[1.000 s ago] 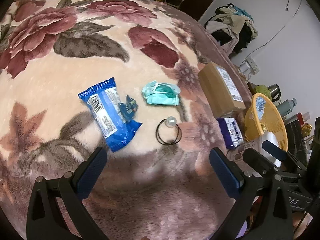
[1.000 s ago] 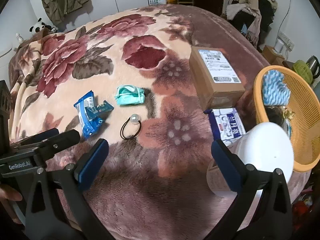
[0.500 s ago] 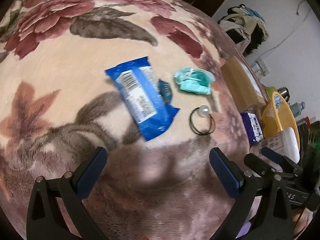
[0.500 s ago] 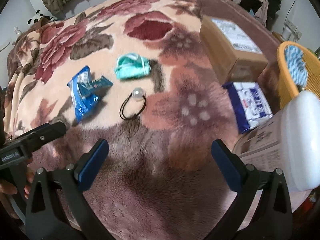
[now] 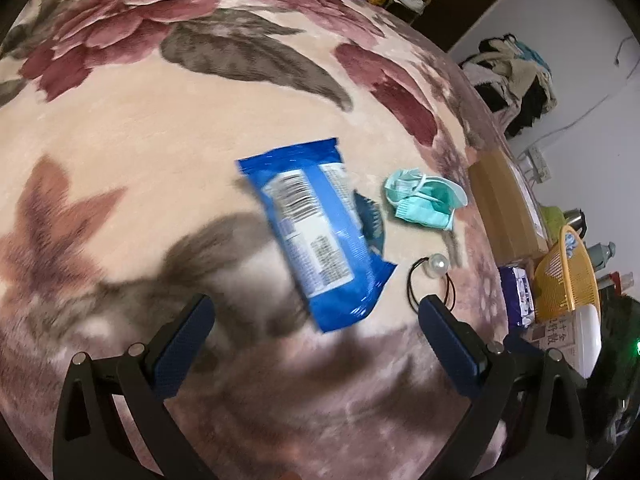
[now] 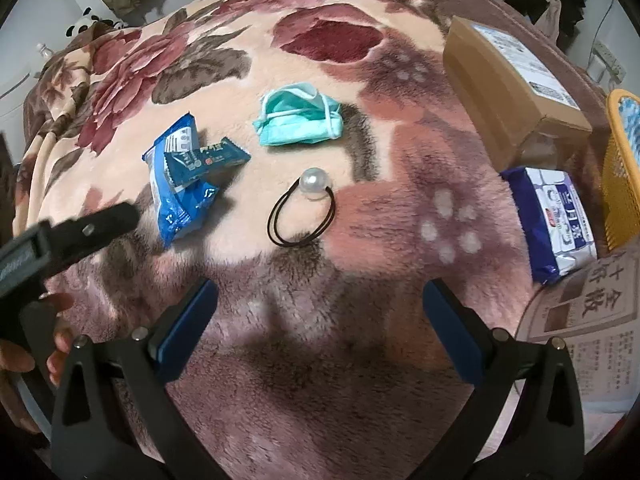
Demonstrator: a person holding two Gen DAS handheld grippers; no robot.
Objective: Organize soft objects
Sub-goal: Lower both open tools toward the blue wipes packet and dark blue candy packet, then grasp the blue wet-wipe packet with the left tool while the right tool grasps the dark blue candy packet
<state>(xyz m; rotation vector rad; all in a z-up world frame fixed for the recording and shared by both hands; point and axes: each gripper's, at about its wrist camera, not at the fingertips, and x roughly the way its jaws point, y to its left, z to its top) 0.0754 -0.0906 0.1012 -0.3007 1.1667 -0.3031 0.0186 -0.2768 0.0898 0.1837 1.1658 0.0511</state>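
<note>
Blanket of plush floral fabric in cream, maroon and brown covers a bed, with several small things lying on it. The left gripper hangs just above the blanket with its jaws wide apart and nothing between them; a blue wet-wipe packet lies flat just ahead of its fingertips. A small dark blue snack wrapper rests on top of that packet. Just to the right of the packet lies a crumpled teal face mask, and nearer the camera a black hair tie with a white pearl bead sits on the blanket, apart from both.

The right gripper also has its jaws spread wide and empty, hovering over the blanket with the hair tie just ahead of it. From its view, one finger of the left gripper reaches in at the left edge, with a person's hand behind it. Further right lie a cardboard box and a purple tissue pack, with a yellow mesh basket at the bed's edge
</note>
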